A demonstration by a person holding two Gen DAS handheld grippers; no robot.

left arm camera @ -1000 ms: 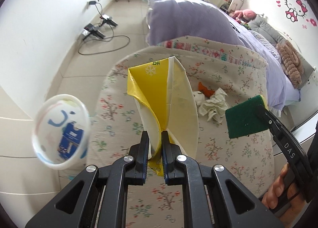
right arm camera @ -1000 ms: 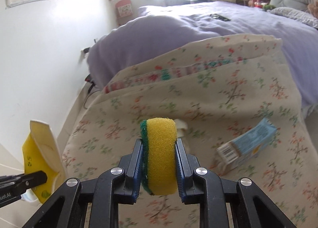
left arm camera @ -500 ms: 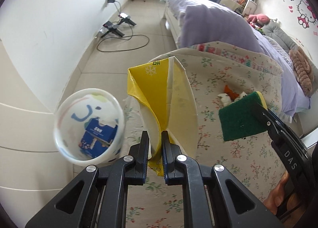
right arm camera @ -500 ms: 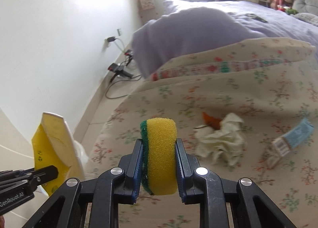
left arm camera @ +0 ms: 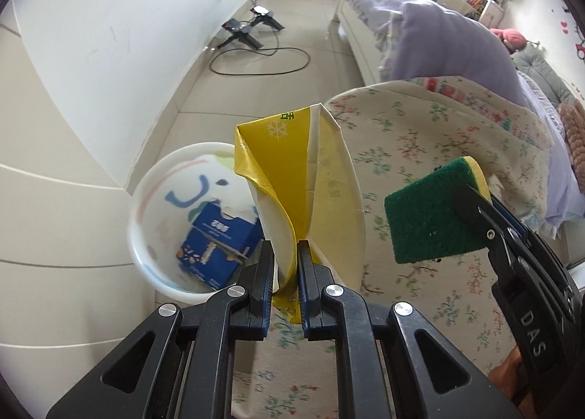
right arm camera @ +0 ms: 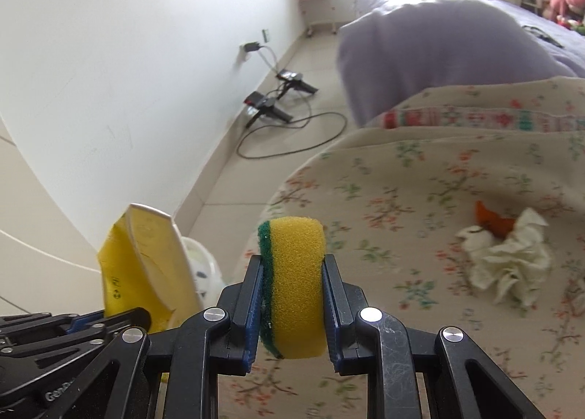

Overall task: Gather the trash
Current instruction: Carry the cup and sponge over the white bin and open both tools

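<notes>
- Left claw (left arm camera: 286, 265) is clamped on a flattened yellow carton (left arm camera: 292, 177), held upright; in the right wrist view the carton (right arm camera: 142, 265) is seen at 8 o'clock of the sponge.
- Right claw (right arm camera: 292, 294) is squeezed tight on a yellow-green sponge (right arm camera: 296, 272); in the left wrist view the sponge (left arm camera: 431, 214) is seen at 3 o'clock of the carton, green side facing the camera.
- White trash bin (left arm camera: 164, 207) is seen on the floor at 9 o'clock of the carton, partly hidden behind it; a blue box (left arm camera: 215, 240) lies inside.
- Floral blanket (right arm camera: 420, 177) is spread on the bed; crumpled white tissue (right arm camera: 508, 258) lies on it at 3 o'clock of the sponge, an orange scrap (right arm camera: 491, 219) touching its upper edge.
- Black cable (left arm camera: 263, 57) and chargers are seen on the floor by the wall, at 12 o'clock, well apart.
</notes>
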